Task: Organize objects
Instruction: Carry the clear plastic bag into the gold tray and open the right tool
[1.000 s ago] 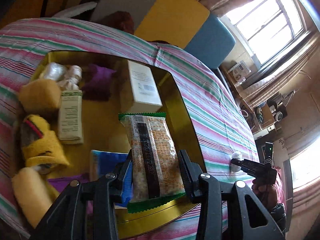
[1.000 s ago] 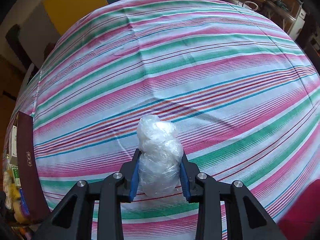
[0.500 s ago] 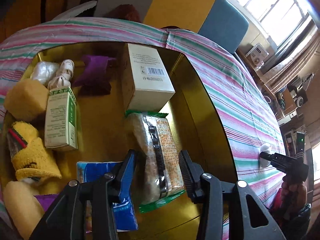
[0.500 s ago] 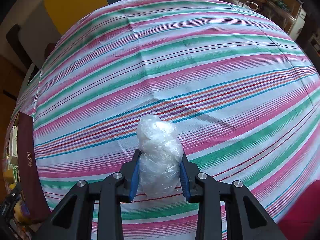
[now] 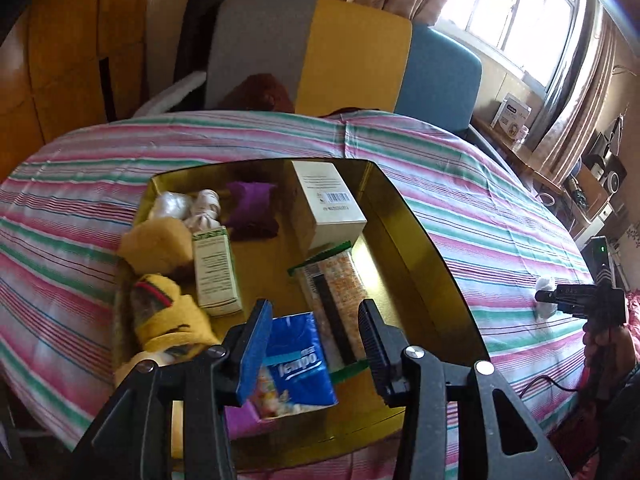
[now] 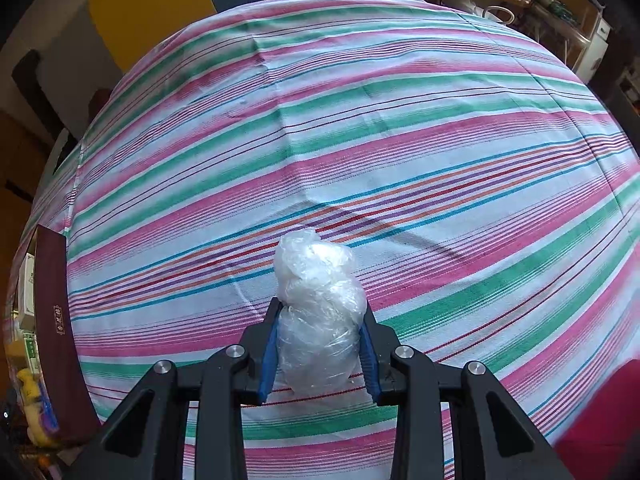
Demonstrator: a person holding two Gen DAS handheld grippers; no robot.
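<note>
**Left jaws released over tray; right jaws holding plastic bundle**

While the right gripper (image 6: 318,346) is clamping its jaws on the crumpled plastic bundle (image 6: 318,304), the bundle is standing with its long axis running away from the camera, its free end pointing up-frame over the striped tablecloth (image 6: 400,140). Nothing here is differing from one second ago.

The left gripper (image 5: 316,346) is hovering above the gold tray (image 5: 420,248) with its jaws apart and nothing between the pads. The cracker packet (image 5: 332,292) is lying flat in the tray, long axis running toward the white box (image 5: 328,208), green end touching it. A second ago the packet was sitting between these jaws; now it is lying clear, beside the blue tissue pack (image 5: 300,364).
</note>
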